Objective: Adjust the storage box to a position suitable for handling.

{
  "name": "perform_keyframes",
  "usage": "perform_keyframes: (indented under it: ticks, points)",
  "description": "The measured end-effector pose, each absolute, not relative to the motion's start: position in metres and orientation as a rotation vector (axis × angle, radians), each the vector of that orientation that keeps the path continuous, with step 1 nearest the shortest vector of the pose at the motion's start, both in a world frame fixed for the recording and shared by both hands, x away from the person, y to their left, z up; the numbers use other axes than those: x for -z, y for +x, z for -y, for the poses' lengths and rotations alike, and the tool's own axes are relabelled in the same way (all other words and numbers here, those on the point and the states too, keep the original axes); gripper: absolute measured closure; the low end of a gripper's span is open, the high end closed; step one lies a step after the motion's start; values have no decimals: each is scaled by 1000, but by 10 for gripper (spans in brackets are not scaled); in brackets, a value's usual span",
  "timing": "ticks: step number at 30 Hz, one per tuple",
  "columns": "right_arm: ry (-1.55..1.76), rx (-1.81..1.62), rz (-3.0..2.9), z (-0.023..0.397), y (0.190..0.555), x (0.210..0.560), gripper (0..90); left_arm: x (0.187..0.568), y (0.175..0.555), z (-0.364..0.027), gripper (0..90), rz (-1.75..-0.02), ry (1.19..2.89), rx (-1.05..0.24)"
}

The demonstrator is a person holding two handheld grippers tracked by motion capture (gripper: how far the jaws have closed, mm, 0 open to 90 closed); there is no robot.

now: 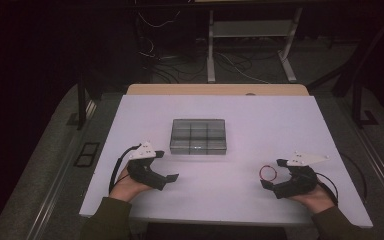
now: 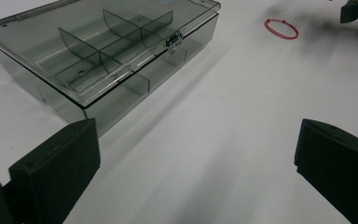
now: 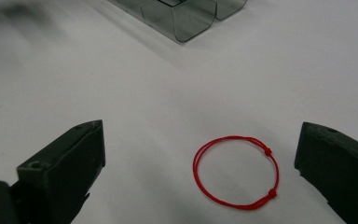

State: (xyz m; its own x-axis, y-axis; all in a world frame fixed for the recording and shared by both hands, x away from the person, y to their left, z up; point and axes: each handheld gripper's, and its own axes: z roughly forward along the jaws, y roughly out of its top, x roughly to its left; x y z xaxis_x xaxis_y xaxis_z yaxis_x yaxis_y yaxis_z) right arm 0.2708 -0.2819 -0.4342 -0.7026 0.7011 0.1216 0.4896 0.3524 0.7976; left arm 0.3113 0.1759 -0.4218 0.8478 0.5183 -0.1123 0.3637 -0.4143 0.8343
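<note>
Nothing done yet: red cord loop (image 3: pixel 236 172) loose on bench (image 1: pixel 240 195) between wide, empty right hand-held gripper (image 3: pixel 200 172) jaws, compartment box (image 1: pixel 198 136) latched, left hand-held gripper (image 2: pixel 196 172) wide, empty.

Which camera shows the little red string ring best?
The right gripper view: the red string ring lies big and sharp, knots visible. The left gripper view shows it small and far off; the high view shows a tiny loop.

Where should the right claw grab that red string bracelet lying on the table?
Probably from above, pinching one side of the red string bracelet, perhaps at its two knots. It lies flat on the white table, a thin loop with nothing upright, between the right claw and its open jaws.
</note>
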Motion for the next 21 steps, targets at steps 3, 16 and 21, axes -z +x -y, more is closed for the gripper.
perform_keyframes:
  ticks: [3, 16, 21]
  points:
    - [1061, -1273, -2376, 282, 271, 434, 15, 422, 313, -176, 0, -647, 2051, -201]
    - [1048, -1307, -2375, 278, 271, 435, 15, 419, 318, -176, 0, -675, 2040, -209]
    - [1042, -1311, -2380, 276, 271, 435, 14, 417, 320, -176, 0, -669, 2038, -201]
